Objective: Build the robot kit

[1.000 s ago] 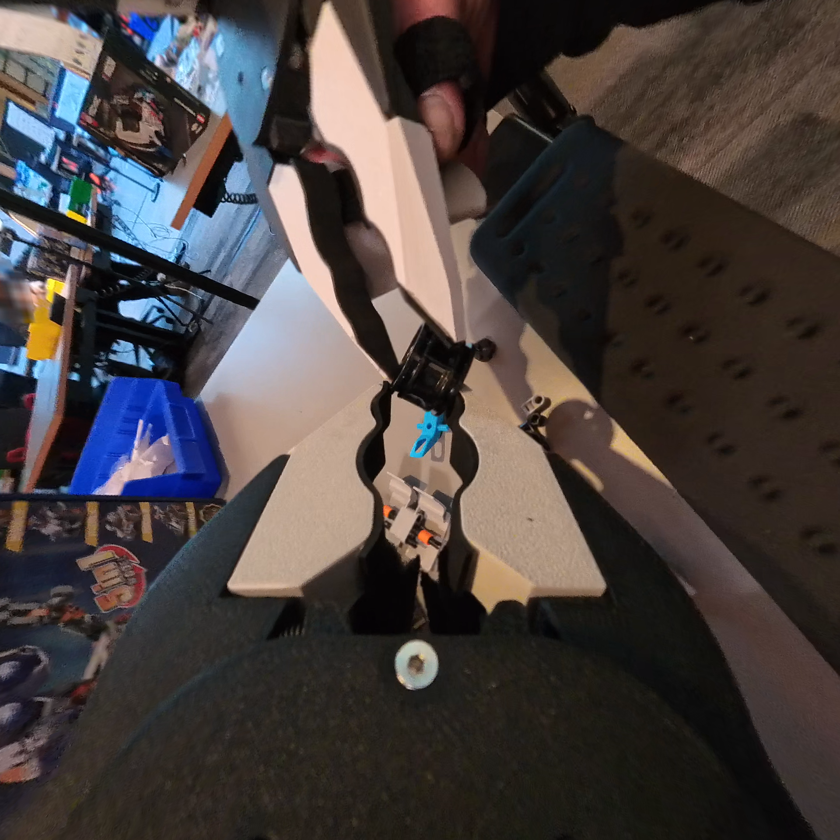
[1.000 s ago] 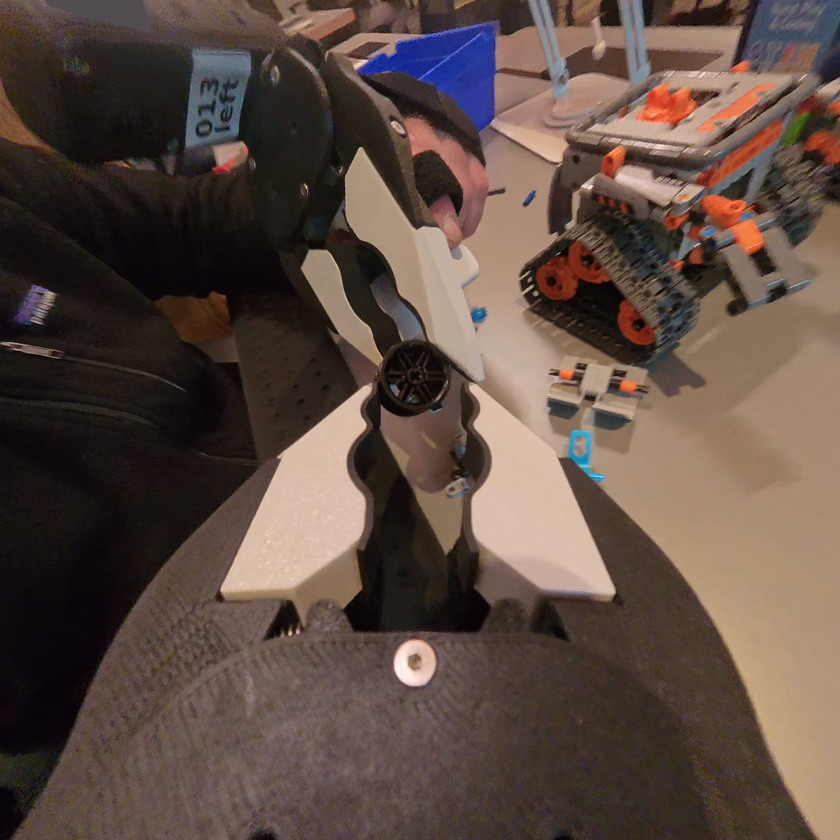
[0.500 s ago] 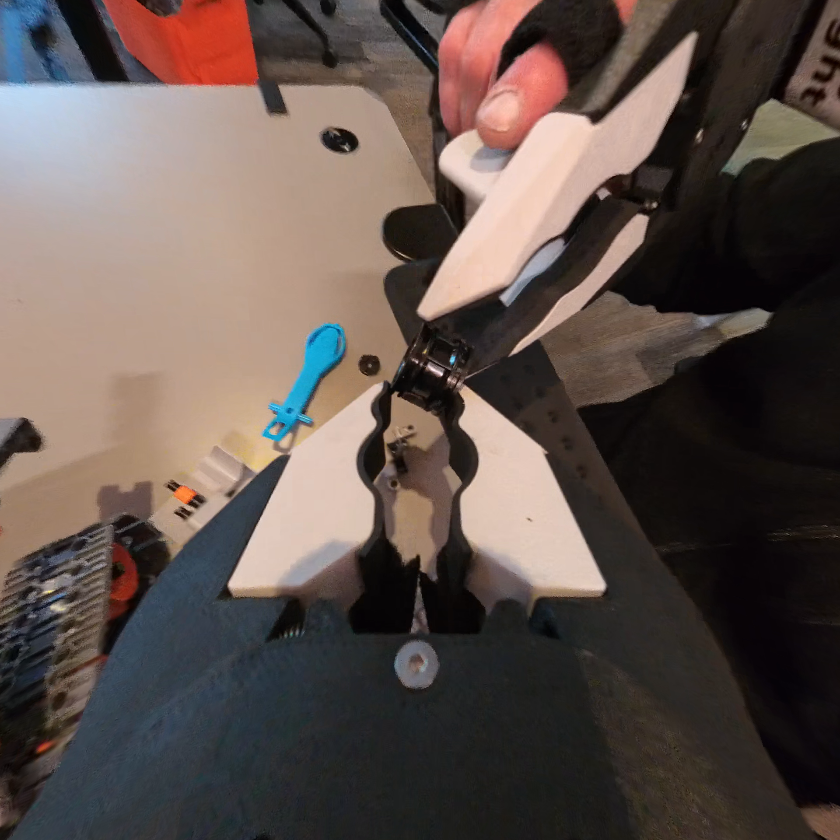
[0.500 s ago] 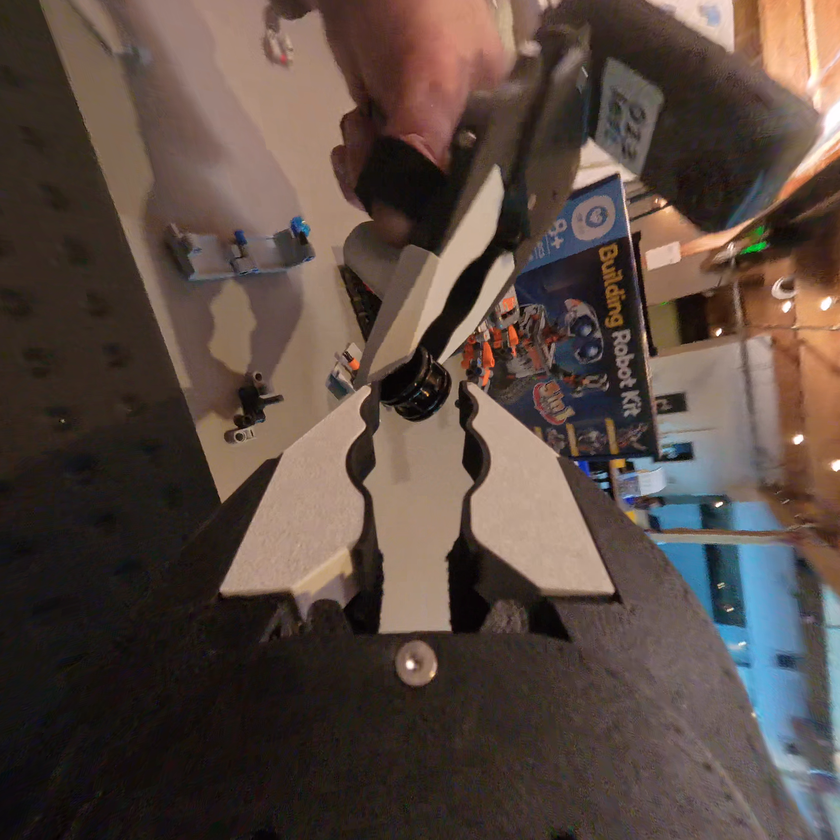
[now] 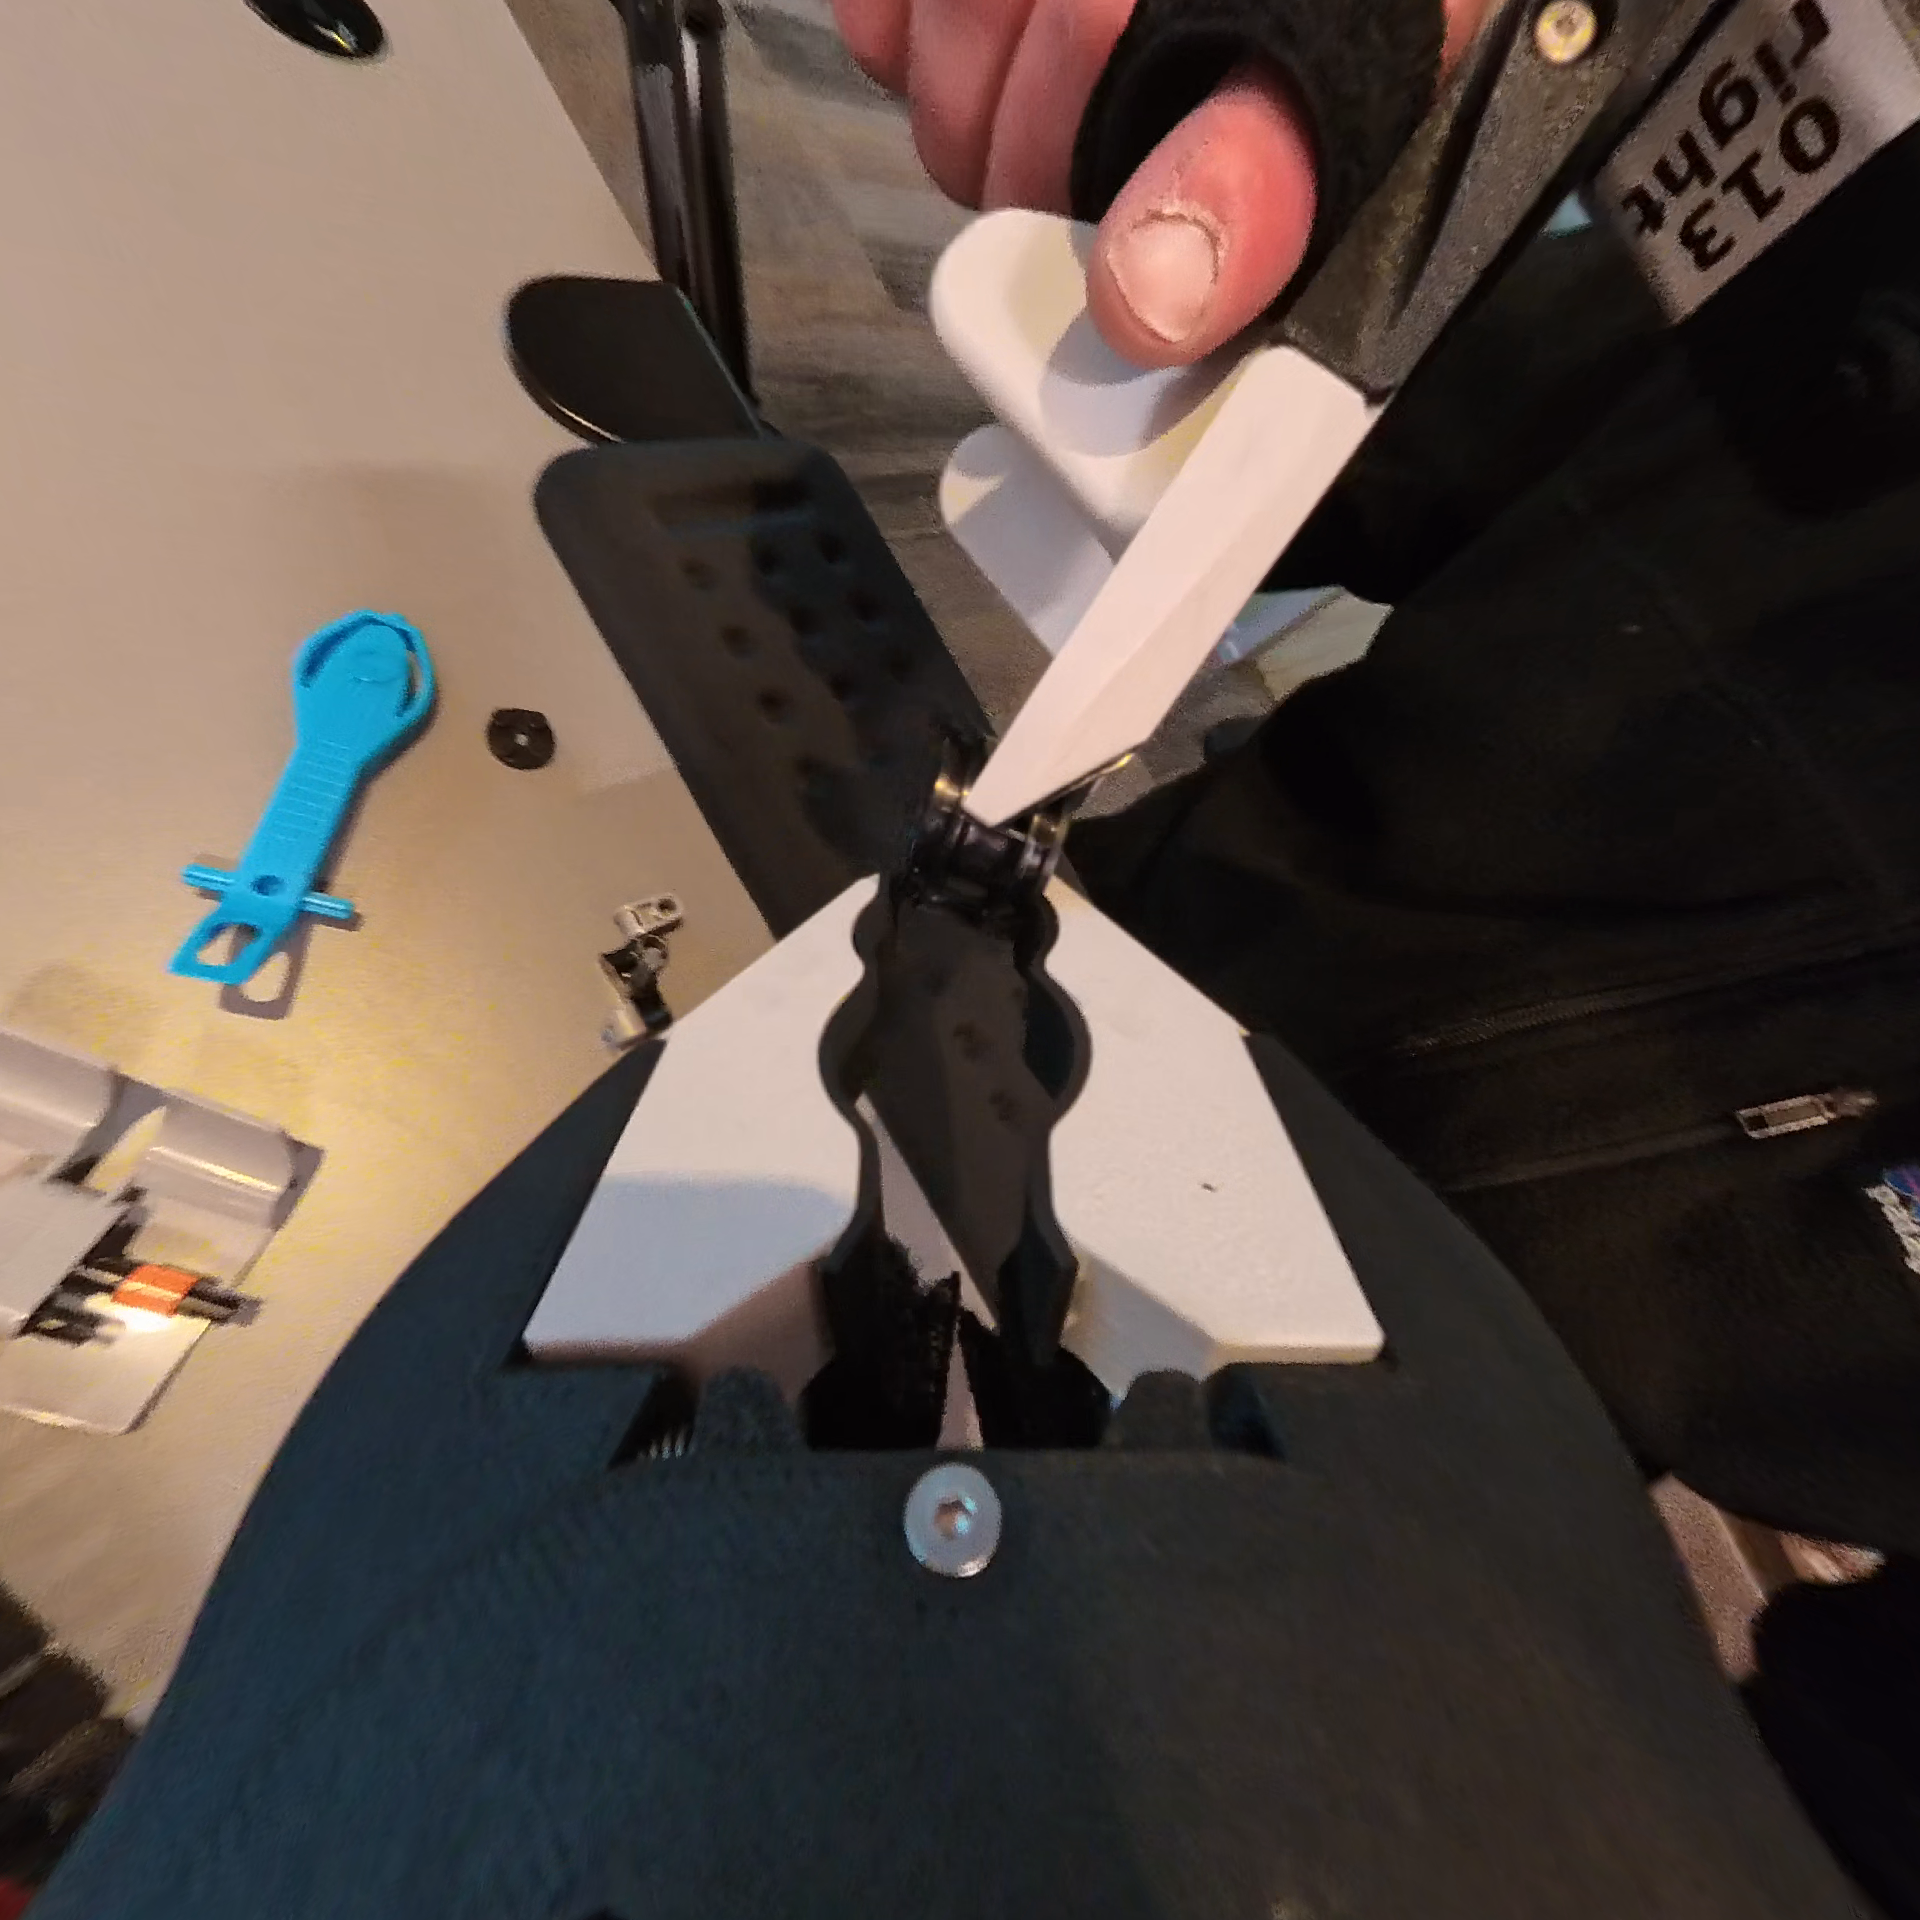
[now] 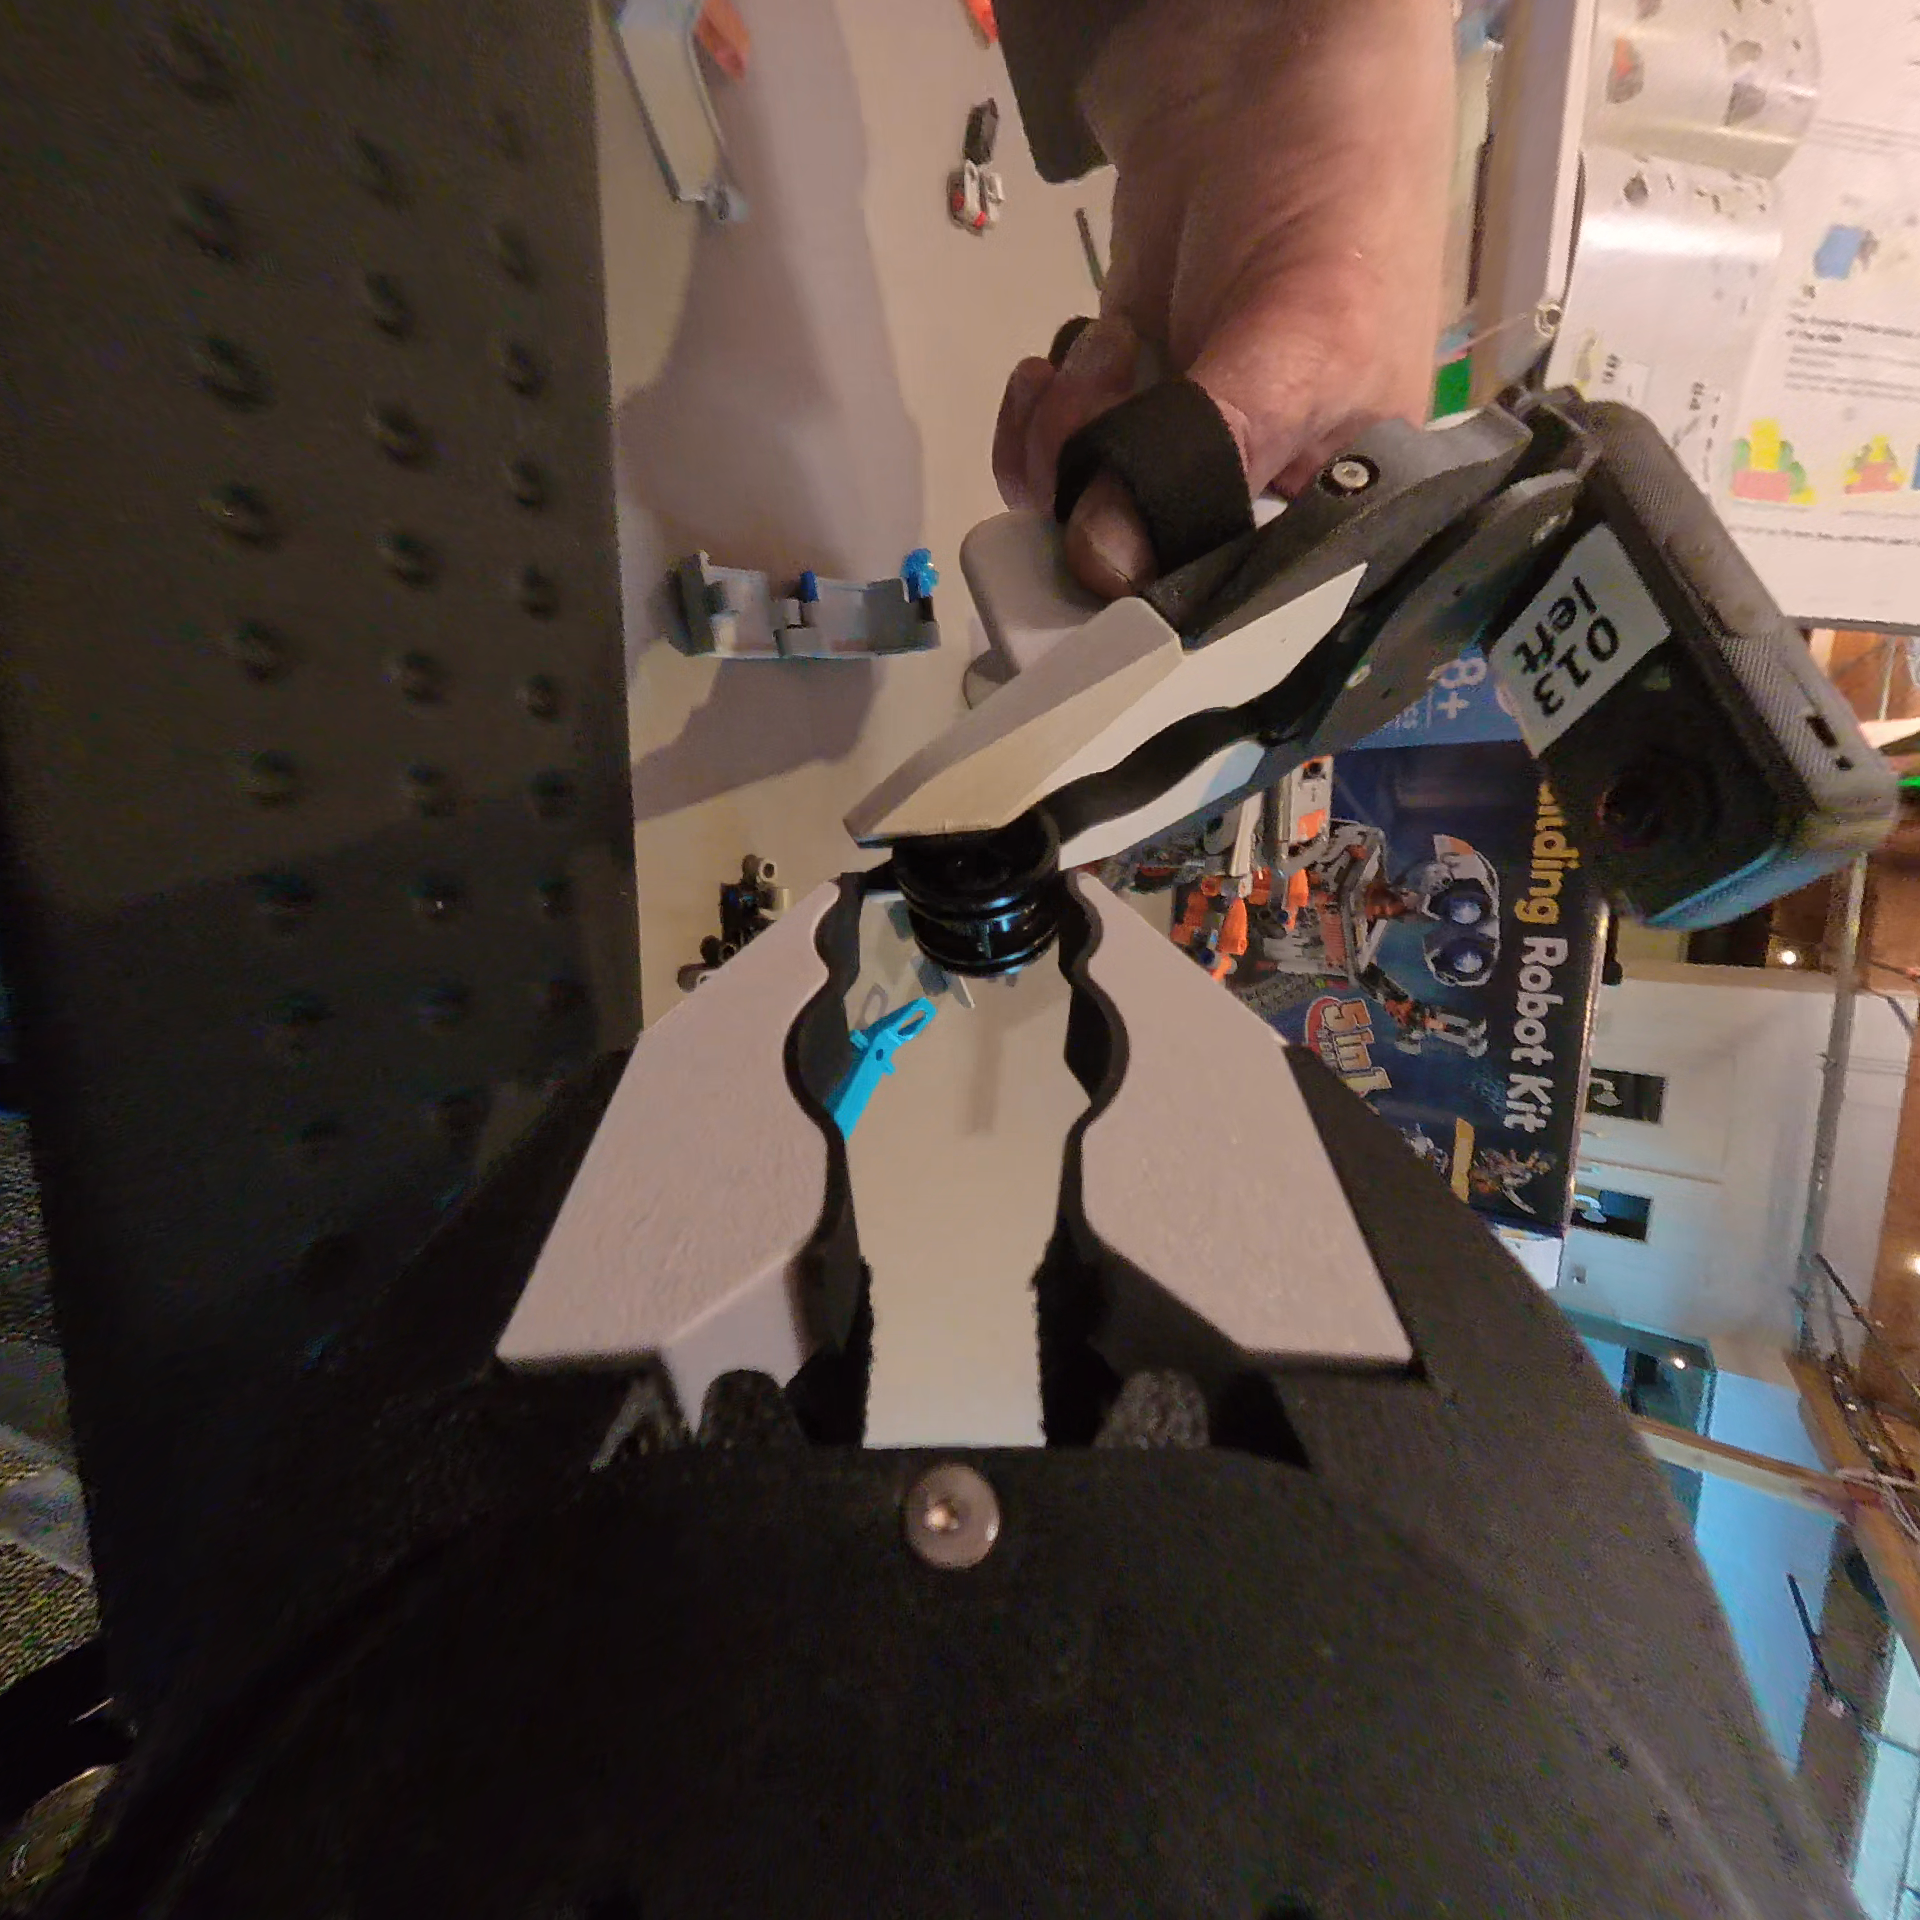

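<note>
**Fig. Two-gripper hold, left and right wrist views.** A small black plastic wheel with several grooved rims (image 5: 982, 857) is being held in the air above the edge of the pale worktop (image 5: 260, 364), between the tips of both grippers and touching neither the worktop nor the black perforated panel (image 5: 769, 644) behind it.

The left gripper (image 5: 971, 909) is being closed on the wheel; its jaws are standing narrow, with the wheel pinched at the very tips. The jaws of the right gripper (image 6: 966, 899) are being held part-way open around the rims. One pad appears to be touching, but whether both are pressing cannot be told. Each gripper is being carried by a strapped hand, the right hand (image 5: 1122, 135) and the left hand (image 6: 1247, 260).

*Handling.* The hold is judged to be shallow, since only the tips are engaged. The two grippers are best being kept steady against each other, with pressure applied squarely on the rims so that the round part is not being squeezed out sideways.

*Orientation.* In the right wrist view the wheel's axle line is running up the picture, forward along the right fingers, with the rims stacked one above another. In the left wrist view it is lying across the gap of the left jaws, slightly tilted. The stack looks about as tall as wide, so no long axis is marked.

A bright blue plastic lever tool (image 5: 312, 769) is lying flat on the worktop, well apart.
</note>
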Demonstrator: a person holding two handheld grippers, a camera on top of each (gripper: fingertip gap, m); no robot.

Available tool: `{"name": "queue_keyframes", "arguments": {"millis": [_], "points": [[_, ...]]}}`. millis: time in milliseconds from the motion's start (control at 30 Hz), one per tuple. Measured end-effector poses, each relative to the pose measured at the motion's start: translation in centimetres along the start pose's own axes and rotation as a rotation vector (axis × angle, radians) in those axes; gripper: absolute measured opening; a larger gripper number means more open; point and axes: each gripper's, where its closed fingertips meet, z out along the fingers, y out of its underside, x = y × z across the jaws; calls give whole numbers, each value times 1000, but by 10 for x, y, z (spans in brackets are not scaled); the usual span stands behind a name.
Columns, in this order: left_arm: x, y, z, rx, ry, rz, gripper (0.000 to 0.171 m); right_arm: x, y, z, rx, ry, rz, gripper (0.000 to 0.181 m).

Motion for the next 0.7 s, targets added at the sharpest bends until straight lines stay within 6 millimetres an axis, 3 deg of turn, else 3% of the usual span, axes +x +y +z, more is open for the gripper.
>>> {"name": "queue_keyframes", "arguments": {"millis": [133,200,400,700], "points": [[15,4,6,-26,87,2,19,-6,1,1,-14,-42,0,37],[11,1,7,-19,59,-1,19,-5,-8,0,33,-41,16,35],[12,1,4,-1,82,-2,20,-1,-8,4,49,-33,70,30],[12,-21,-17,120,35,63,30,30,-4,-21,304,64,374,29]]}}
